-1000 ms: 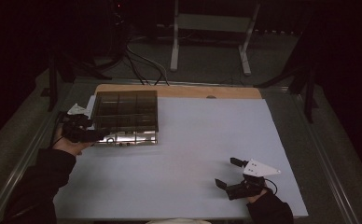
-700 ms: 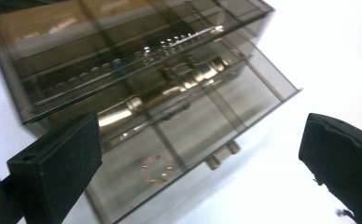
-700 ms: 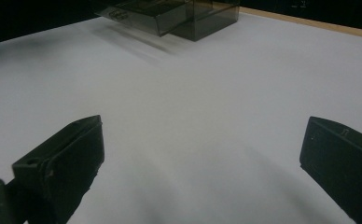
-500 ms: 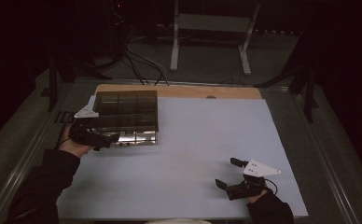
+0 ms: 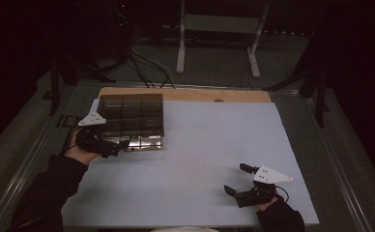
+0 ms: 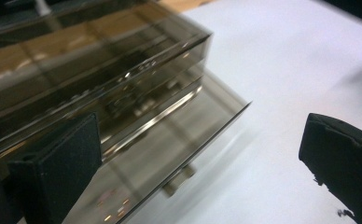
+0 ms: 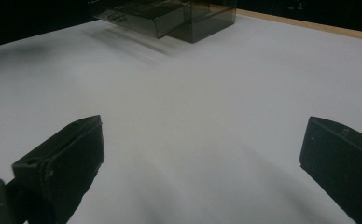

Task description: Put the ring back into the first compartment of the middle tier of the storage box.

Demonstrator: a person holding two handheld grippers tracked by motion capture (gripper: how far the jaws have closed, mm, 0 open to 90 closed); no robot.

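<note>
Left tool point(image 5: 120, 145) is sitting at the front left corner of the smoky clear drawer box point(image 5: 132, 113), jaws spread wide and gripping nothing. They've just been opening, and nothing is sitting between the pads. In the left gripper view the box's lower drawer point(image 6: 170, 144) is sticking out partway from the front, with a small pull tab point(image 6: 179, 179) showing at its edge; the left jaw is standing in front of the box body, the right jaw is hanging over bare sheet. Can't tell whether the left jaw is touching the box or just beside it.

Box is resting at the far left of the white sheet point(image 5: 200, 164) covering the tabletop point(image 5: 185, 94), back edge near the bare wood strip.

Right tool point(image 5: 235, 180) is resting low over the sheet at the near right, well apart from the box, jaws wide open and empty. Right gripper view is looking across the sheet toward the box point(image 7: 179, 16) with its drawer open.
</note>
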